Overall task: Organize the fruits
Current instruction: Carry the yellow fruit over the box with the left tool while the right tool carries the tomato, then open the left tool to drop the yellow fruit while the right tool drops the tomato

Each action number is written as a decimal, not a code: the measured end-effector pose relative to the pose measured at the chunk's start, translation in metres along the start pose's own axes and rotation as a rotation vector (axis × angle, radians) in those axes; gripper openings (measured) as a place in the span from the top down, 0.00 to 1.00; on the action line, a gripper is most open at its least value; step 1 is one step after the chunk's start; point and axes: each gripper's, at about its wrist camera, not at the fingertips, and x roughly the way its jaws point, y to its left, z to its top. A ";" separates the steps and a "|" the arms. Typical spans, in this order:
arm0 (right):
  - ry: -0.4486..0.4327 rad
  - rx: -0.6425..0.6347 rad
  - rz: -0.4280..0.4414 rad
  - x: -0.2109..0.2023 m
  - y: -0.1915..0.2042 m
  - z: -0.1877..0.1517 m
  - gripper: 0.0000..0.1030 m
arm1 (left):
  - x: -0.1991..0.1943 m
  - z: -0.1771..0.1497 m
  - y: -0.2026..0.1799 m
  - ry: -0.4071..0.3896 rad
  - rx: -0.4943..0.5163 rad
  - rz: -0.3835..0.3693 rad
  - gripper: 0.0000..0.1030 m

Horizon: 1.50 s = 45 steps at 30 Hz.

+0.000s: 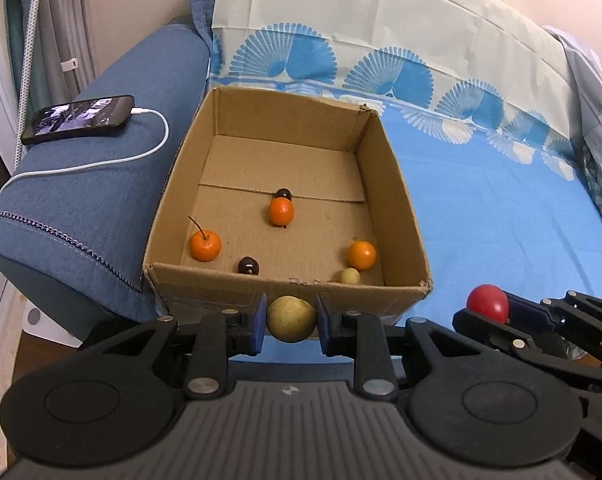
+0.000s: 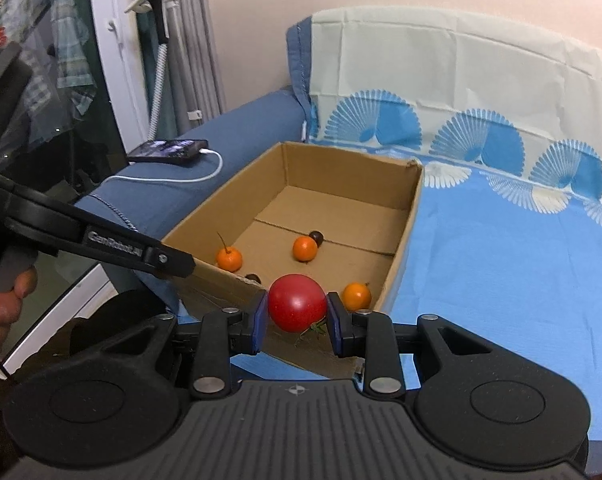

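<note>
An open cardboard box (image 1: 257,286) (image 2: 405,236) sits on a blue sheet. Inside lie three orange fruits (image 1: 205,245) (image 1: 281,211) (image 1: 361,255), two dark cherries (image 1: 248,266) (image 1: 283,193) and a small pale yellow fruit (image 1: 349,276). My left gripper (image 1: 291,322) is shut on a larger pale yellow fruit (image 1: 291,320), just in front of the box's near wall. My right gripper (image 2: 297,310) is shut on a red tomato (image 2: 297,302) (image 1: 488,303), held at the box's near corner, to the right of my left gripper.
A phone (image 1: 79,118) (image 2: 167,151) on a white charging cable (image 1: 101,162) lies on the blue sofa armrest (image 1: 81,208) left of the box. The blue sheet (image 1: 501,220) stretches to the right. A patterned backrest cover (image 1: 381,40) rises behind.
</note>
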 end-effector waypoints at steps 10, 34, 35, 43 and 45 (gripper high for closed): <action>0.031 0.016 -0.010 0.029 -0.008 0.017 0.69 | 0.021 0.023 0.015 0.011 -0.042 0.016 0.72; 0.123 0.037 -0.012 0.146 -0.035 0.051 0.69 | 0.122 0.084 0.018 0.115 -0.001 0.089 0.72; 0.128 0.036 -0.012 0.150 -0.036 0.051 0.69 | 0.127 0.085 0.019 0.122 0.001 0.093 0.72; 0.177 0.029 -0.006 0.181 -0.039 0.047 0.69 | 0.160 0.088 0.022 0.168 0.021 0.120 0.72; 0.190 0.031 -0.005 0.187 -0.040 0.045 0.69 | 0.167 0.088 0.022 0.179 0.025 0.122 0.72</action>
